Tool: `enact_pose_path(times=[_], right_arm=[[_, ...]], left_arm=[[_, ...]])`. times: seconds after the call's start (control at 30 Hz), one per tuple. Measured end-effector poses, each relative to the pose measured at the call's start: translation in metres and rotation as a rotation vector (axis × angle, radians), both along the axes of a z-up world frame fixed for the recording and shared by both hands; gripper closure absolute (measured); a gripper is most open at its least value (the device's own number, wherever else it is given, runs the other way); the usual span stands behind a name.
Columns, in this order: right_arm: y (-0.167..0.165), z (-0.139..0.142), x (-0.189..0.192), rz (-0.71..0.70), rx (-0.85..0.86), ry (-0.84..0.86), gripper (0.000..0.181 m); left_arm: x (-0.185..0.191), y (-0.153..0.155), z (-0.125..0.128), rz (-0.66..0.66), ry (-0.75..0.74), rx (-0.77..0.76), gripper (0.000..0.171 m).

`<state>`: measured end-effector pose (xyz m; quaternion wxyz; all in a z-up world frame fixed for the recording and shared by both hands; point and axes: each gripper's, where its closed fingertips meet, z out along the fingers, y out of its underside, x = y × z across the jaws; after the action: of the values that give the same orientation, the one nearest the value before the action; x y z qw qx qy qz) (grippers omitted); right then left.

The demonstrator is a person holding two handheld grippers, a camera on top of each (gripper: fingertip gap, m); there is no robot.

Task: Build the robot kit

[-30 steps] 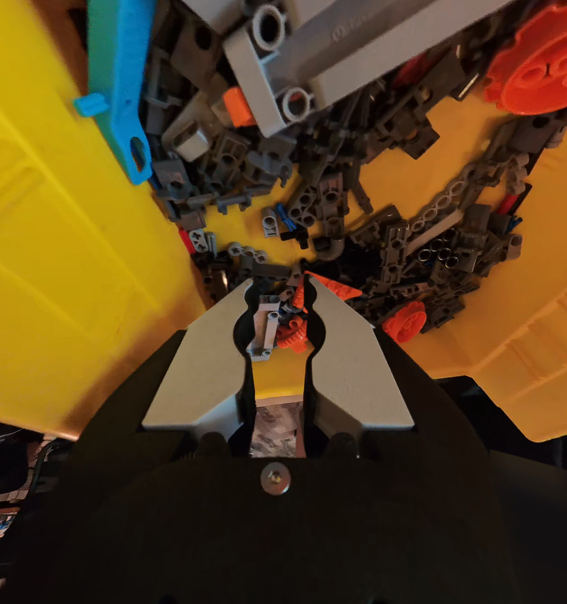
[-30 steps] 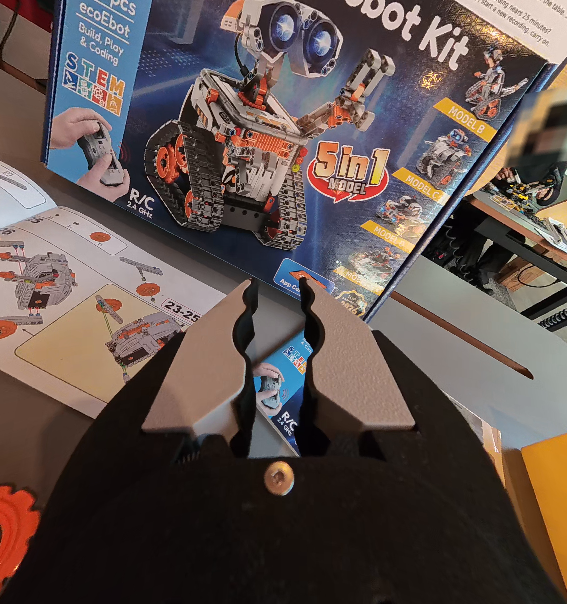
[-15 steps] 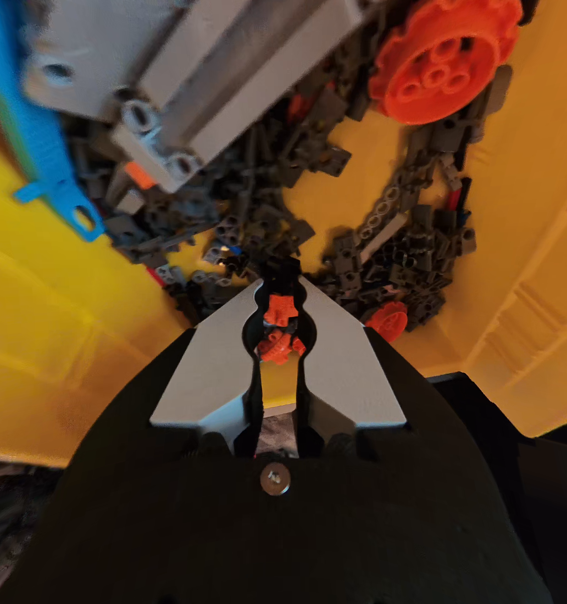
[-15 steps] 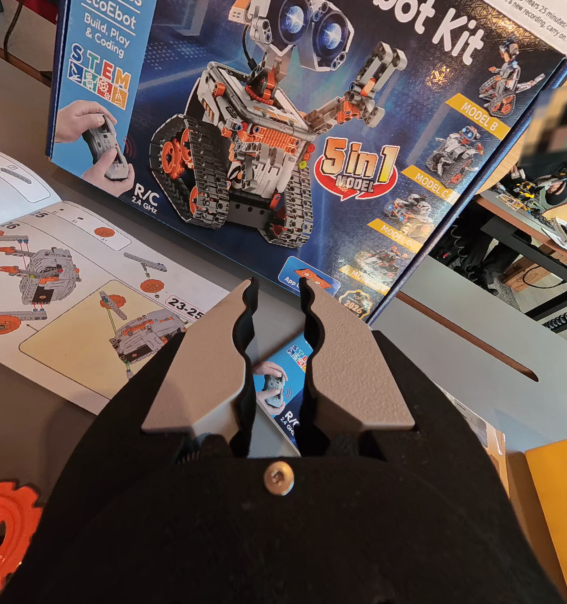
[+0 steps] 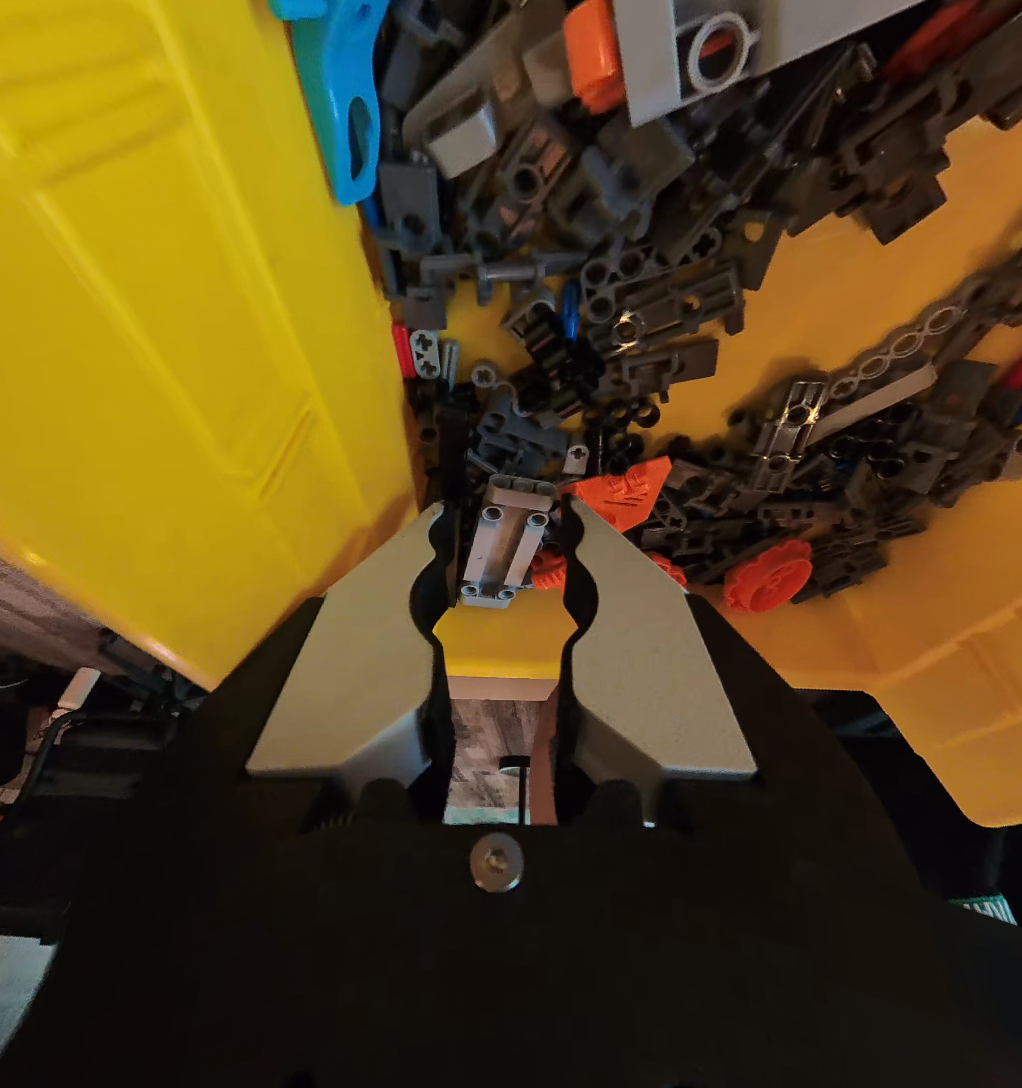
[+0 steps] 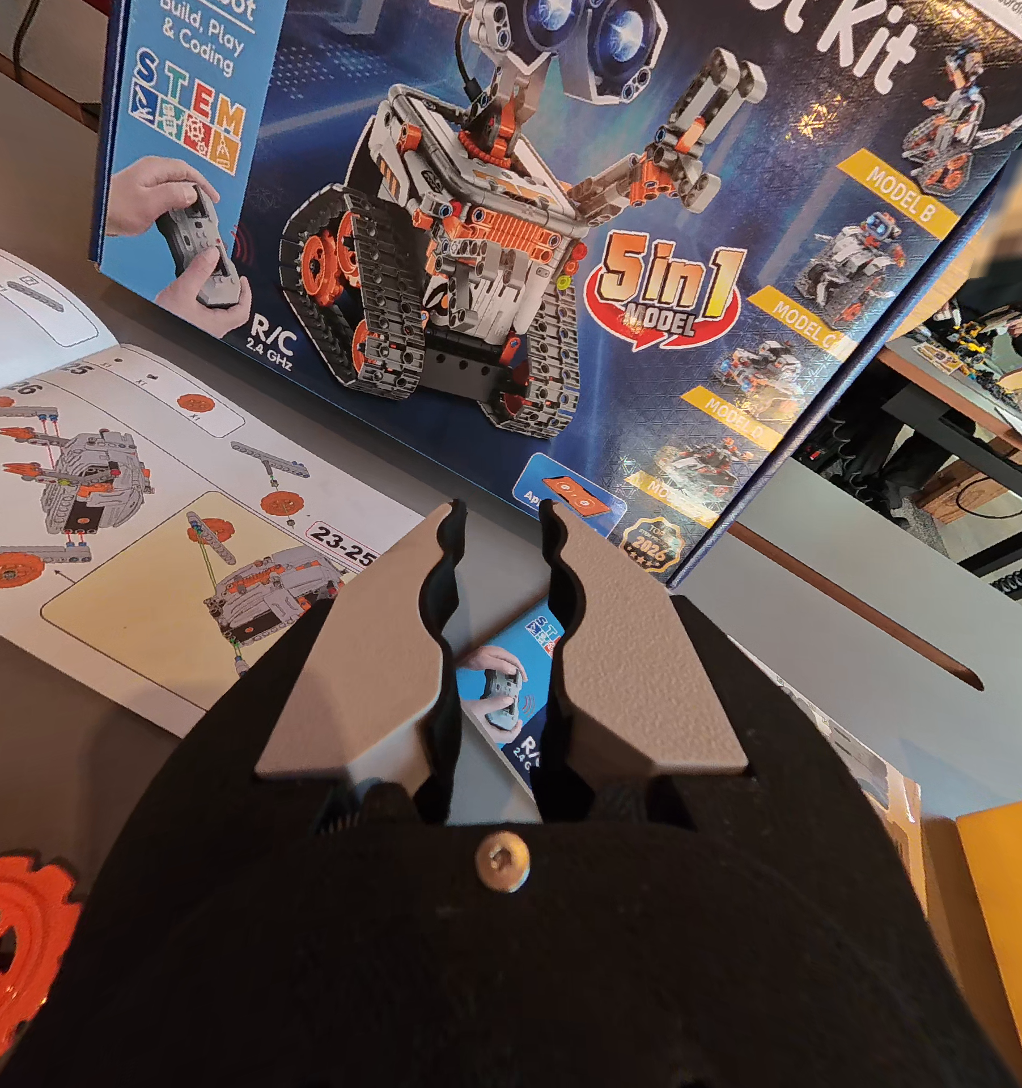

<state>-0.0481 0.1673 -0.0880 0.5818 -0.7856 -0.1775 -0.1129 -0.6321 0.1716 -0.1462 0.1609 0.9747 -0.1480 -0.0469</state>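
My left gripper [image 5: 503, 509] is open and points down into a yellow bin [image 5: 172, 306] with a heap of grey, black and orange building parts. A light grey studded block [image 5: 505, 547] lies between the fingers, close to the left one. A small orange gear [image 5: 546, 572] sits beside it near the right finger. An orange triangular panel [image 5: 620, 491] lies just past the right fingertip. My right gripper [image 6: 502, 506] is open and empty above a grey table [image 6: 37, 736], facing a blue robot kit box [image 6: 496, 235].
In the bin are a blue tool [image 5: 349, 100], a large light grey part [image 5: 702, 53], an orange wheel [image 5: 767, 574] and a grey chain of links [image 5: 909, 347]. On the table are an open instruction booklet [image 6: 143, 518], an orange gear wheel [image 6: 2, 942] and a yellow bin edge [image 6: 1009, 912]. The tips of one gripper are about 60 cm away from the tips of the other. The orange wheel [image 5: 767, 574] is about 10 cm from my left fingertips.
The left gripper swung over the heap and came in closer. Its jaws narrowed half a second ago and are now wider, with the grey block between them again. The right gripper shifted slightly.
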Motion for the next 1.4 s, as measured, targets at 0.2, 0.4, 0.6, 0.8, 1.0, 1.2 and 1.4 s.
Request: enact_pose_path(times=[0.2,0.4,0.6,0.8,1.0,1.2,1.4], right_arm=[[0.001,-0.002,-0.002,0.008,-0.01,-0.004,0.157],[0.001,-0.003,-0.003,0.011,-0.015,-0.005,0.156],[0.001,-0.004,-0.004,0.013,-0.017,-0.002,0.156],[0.001,-0.005,-0.006,0.022,-0.025,-0.02,0.156],[0.002,-0.006,-0.008,0.028,-0.032,-0.02,0.156],[0.002,-0.007,-0.009,0.032,-0.038,-0.024,0.156],[0.002,-0.008,-0.01,0.035,-0.041,-0.022,0.156]], left_arm=[[-0.001,-0.001,-0.002,-0.091,0.047,-0.02,0.139],[0.052,0.006,-0.003,-0.25,-0.178,0.003,0.165],[0.012,0.018,0.004,-0.116,0.03,0.089,0.133],[0.008,0.006,-0.012,-0.054,0.033,-0.034,0.11],[0.035,-0.007,-0.016,-0.162,-0.073,-0.115,0.149],[0.077,-0.005,-0.01,-0.34,-0.215,-0.066,0.145],[0.041,0.022,0.009,-0.149,-0.114,0.115,0.137]])
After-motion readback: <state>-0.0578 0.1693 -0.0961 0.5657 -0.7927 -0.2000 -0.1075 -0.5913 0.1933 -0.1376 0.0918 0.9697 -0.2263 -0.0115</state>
